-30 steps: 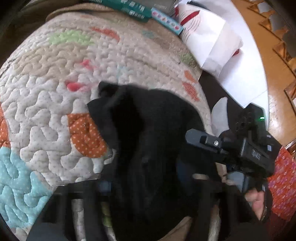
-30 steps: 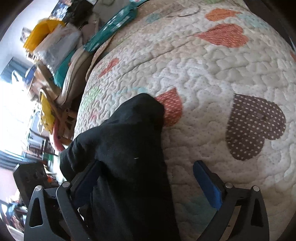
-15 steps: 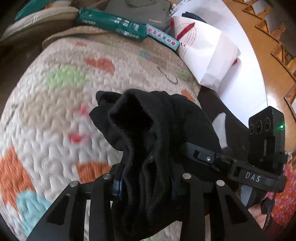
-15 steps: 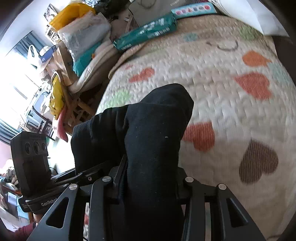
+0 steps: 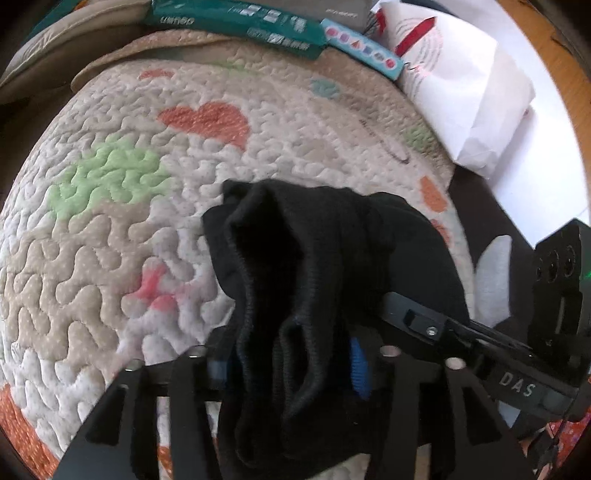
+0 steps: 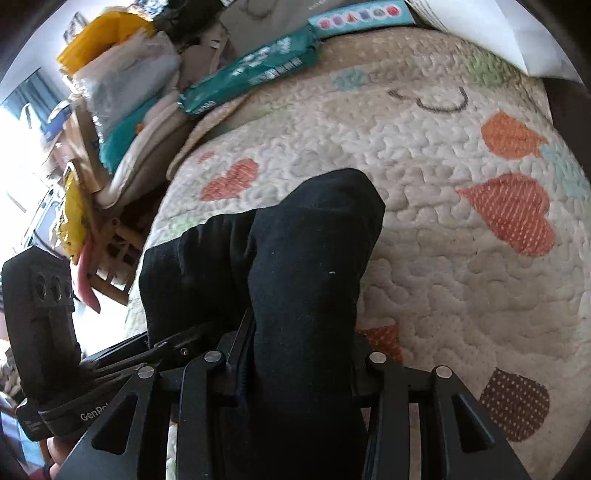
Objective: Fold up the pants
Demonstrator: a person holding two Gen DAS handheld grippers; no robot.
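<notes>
- Left gripper (image 5: 291,363): jaws closed down on a thick bunch of the pants (image 5: 325,266); blue pad (image 5: 357,363) visible on the 3 o'clock finger, pressed against the cloth.
- Right gripper (image 6: 299,365): jaws also pinched on the pants (image 6: 288,266), cloth fills the whole gap between the fingers.
- Pants: black, bunched, ribbed hem edge showing in the left view. The bunch runs from each gripper toward 12 o'clock, over the quilt (image 5: 110,236). Can't tell whether the far end touches the quilt or hangs just above it.
- The two grippers sit side by side on the same bunch: right one shows at 4 o'clock in the left view, left one at 8 o'clock in the right view.
- Quilt: cream, stitched, with hearts – green one (image 5: 107,177) at 10 o'clock, red one (image 6: 513,214) at 2 o'clock in the right view.
- Teal pack (image 5: 236,22) at 12 o'clock past the quilt edge; white bag (image 5: 461,92) at 1 o'clock.
- Right view, 10 o'clock: pile of clutter (image 6: 118,92) beside the quilt.
</notes>
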